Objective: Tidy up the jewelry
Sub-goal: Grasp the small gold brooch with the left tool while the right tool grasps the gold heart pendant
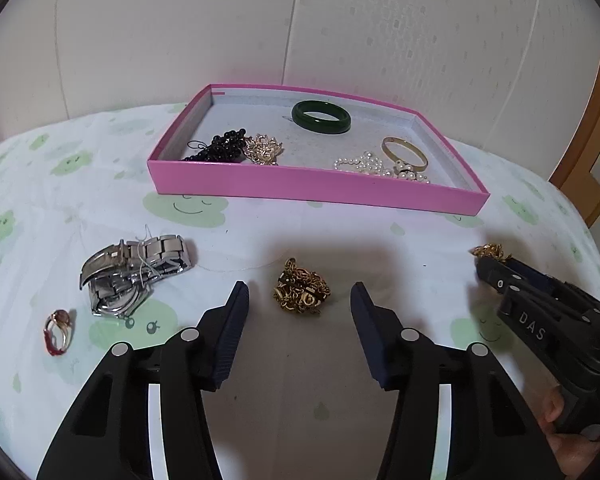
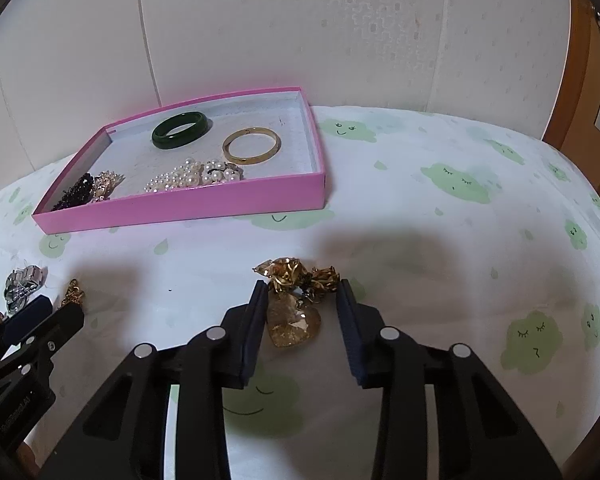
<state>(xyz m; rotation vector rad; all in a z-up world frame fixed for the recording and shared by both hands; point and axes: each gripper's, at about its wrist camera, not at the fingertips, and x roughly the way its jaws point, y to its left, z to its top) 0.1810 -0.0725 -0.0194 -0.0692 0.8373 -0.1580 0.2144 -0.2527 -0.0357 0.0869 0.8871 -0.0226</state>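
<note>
Left gripper (image 1: 300,294): I am holding it low over the bed sheet (image 1: 240,240), jaws standing wide apart and gripping nothing; a tangled gold chain (image 1: 301,292) is lying on the sheet between the fingertips, touching neither.
Right gripper (image 2: 302,290): I am keeping its jaws partly open around a gold necklace (image 2: 300,276) with a heart-shaped amber pendant (image 2: 294,322); the crumpled chain is bridging the gap at the tips, the pendant is resting on the sheet between the fingers. I cannot tell whether the pads are pressing it.
Writing: I am reading "DAS" in raised letters on the right gripper's body in the left wrist view; the lettering on the left gripper's body is too small to read.
Loose pieces: a steel watch (image 1: 134,272) and a red-stone ring (image 1: 58,332) are lying left of the left gripper.
Pink tray (image 1: 300,188): sitting farther back, it is holding black beads (image 1: 220,146), a gold brooch (image 1: 264,149), pearls (image 1: 374,166), a gold bangle (image 1: 404,154) and a green bangle (image 1: 321,117).
Wall (image 1: 180,32): pale patterned wallpaper is rising behind the bed.
</note>
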